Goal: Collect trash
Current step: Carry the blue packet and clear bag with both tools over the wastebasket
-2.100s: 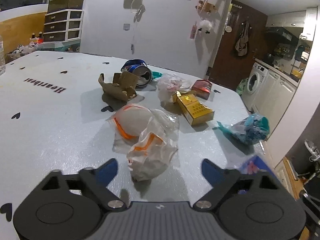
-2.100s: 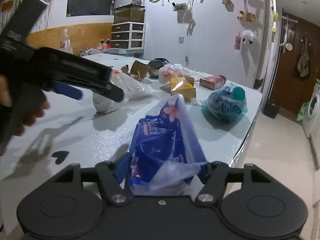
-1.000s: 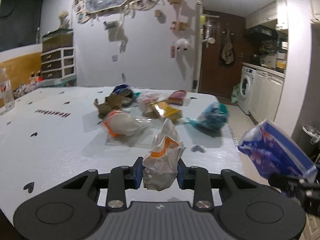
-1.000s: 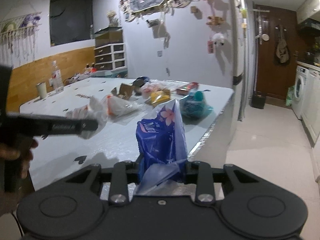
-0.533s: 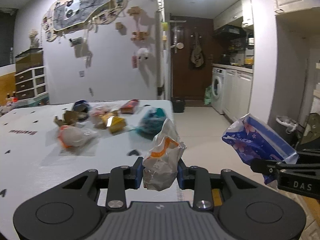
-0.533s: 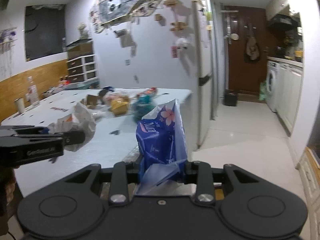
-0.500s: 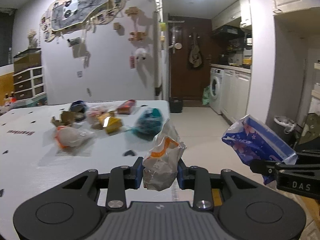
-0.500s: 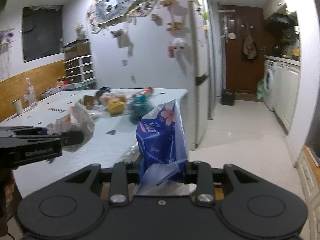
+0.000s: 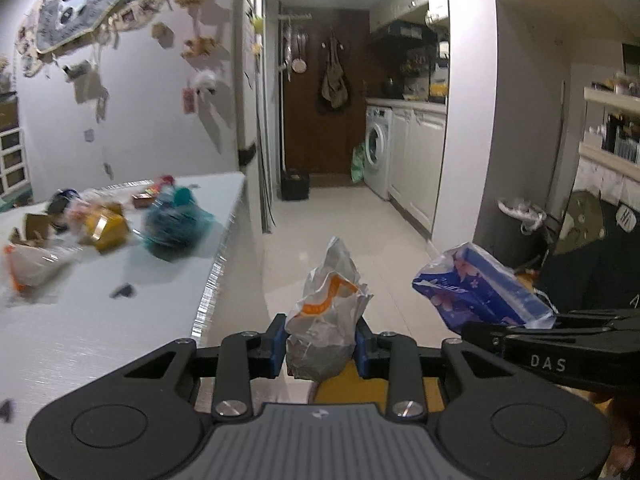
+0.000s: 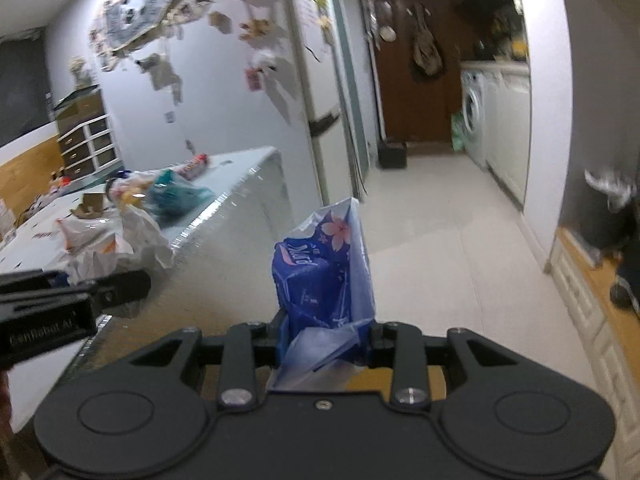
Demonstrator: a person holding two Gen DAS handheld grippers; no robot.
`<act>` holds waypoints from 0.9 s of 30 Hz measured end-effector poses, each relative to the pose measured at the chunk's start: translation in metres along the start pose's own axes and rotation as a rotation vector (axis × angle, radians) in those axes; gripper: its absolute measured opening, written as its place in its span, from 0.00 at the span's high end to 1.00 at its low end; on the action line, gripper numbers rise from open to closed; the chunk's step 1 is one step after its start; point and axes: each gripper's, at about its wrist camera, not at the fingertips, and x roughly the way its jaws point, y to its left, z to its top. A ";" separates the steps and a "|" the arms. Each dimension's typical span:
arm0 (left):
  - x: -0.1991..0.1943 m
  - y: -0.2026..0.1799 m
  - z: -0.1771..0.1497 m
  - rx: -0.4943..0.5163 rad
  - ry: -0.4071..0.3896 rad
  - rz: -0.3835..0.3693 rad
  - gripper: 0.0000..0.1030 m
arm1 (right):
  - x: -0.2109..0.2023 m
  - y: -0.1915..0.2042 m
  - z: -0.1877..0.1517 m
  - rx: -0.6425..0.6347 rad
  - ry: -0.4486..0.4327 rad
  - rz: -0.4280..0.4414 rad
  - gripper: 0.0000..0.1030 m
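Note:
My left gripper (image 9: 320, 346) is shut on a crumpled white and orange plastic bag (image 9: 326, 312), held in the air past the table's right edge. My right gripper (image 10: 326, 334) is shut on a blue tissue packet with pink flowers (image 10: 324, 276); the packet also shows in the left wrist view (image 9: 478, 288). The left gripper with its bag shows at the left of the right wrist view (image 10: 104, 252). A dark bin with a white liner (image 9: 518, 232) stands by the wall at the right; it also shows in the right wrist view (image 10: 610, 216).
More trash lies on the white table (image 9: 100, 320): a teal bag (image 9: 174, 222), a yellow box (image 9: 106, 226), a white and orange bag (image 9: 34, 262), torn cardboard (image 9: 34, 224). Tiled floor (image 9: 340, 224) leads to a brown door (image 9: 320, 120) and a washing machine (image 9: 378, 156).
Both grippers have swung right, away from the table and toward the corridor, each still holding its item. The table has slid to the left and the bin has come into view.

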 end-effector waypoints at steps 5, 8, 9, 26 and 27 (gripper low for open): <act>0.047 -0.013 -0.014 -0.005 0.090 -0.005 0.67 | 0.031 -0.020 -0.010 0.020 0.065 -0.031 0.67; 0.077 -0.018 -0.024 0.005 0.141 0.000 0.67 | 0.055 -0.034 -0.017 0.031 0.110 -0.043 0.67; 0.087 -0.020 -0.028 0.005 0.154 0.001 0.67 | 0.063 -0.039 -0.020 0.038 0.125 -0.051 0.67; 0.208 -0.043 -0.078 0.065 0.387 -0.035 0.66 | 0.172 -0.095 -0.079 0.118 0.345 -0.077 0.66; 0.213 -0.043 -0.082 0.065 0.398 -0.039 0.66 | 0.176 -0.099 -0.082 0.124 0.361 -0.081 0.66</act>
